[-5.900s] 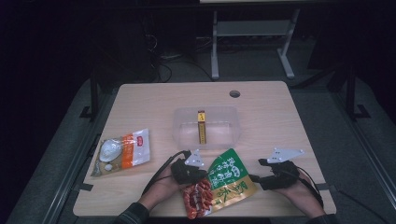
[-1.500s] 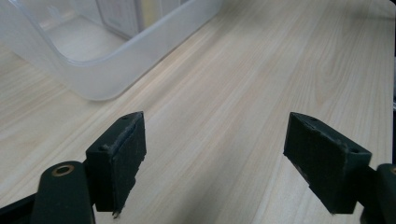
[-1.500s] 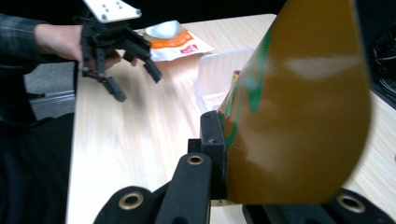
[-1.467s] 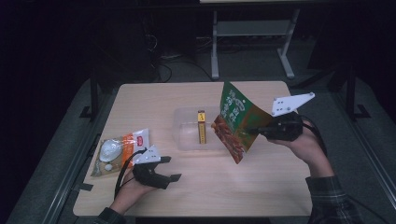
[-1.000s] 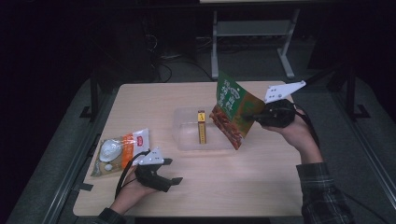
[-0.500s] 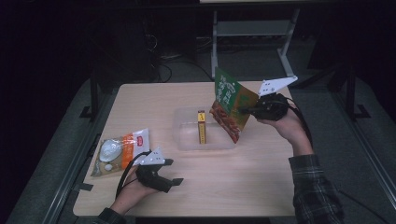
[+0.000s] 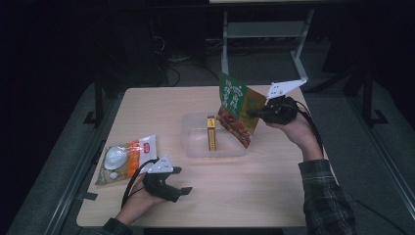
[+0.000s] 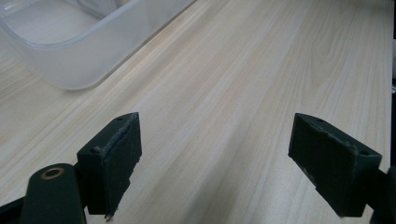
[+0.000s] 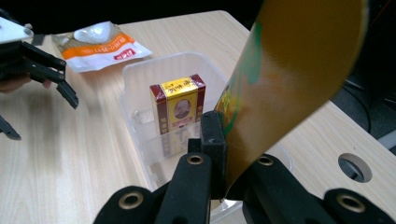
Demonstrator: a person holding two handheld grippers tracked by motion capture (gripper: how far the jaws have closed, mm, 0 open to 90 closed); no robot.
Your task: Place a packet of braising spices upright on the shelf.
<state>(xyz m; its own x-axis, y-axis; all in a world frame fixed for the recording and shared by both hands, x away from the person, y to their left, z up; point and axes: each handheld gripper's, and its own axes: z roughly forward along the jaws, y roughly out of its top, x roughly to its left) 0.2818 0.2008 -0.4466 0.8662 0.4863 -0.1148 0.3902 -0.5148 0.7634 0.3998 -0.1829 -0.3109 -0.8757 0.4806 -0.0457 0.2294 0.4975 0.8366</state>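
My right gripper (image 7: 255, 113) is shut on the edge of a green and orange food pouch (image 7: 238, 108), holding it upright in the air over the right end of a clear plastic tub (image 7: 193, 145). From the right gripper view the pouch (image 9: 289, 79) rises from between the jaws, above the tub (image 9: 135, 74). A yellow and maroon box (image 7: 211, 133) stands on end inside the tub, and it shows again as a box (image 9: 177, 105) just past my jaws. My left gripper (image 7: 182, 192) rests low at the table's front left, open, with bare wood between its pads (image 8: 116, 158).
An orange and white snack bag (image 7: 125, 157) lies flat at the table's left, beside my left hand. A round cable hole (image 9: 355, 167) sits in the tabletop near the far right corner. A metal frame stands on the dark floor beyond the table.
My right hand has carried the pouch a little left and lower, from above the tub's right side to closer over it. The left gripper has stayed put.
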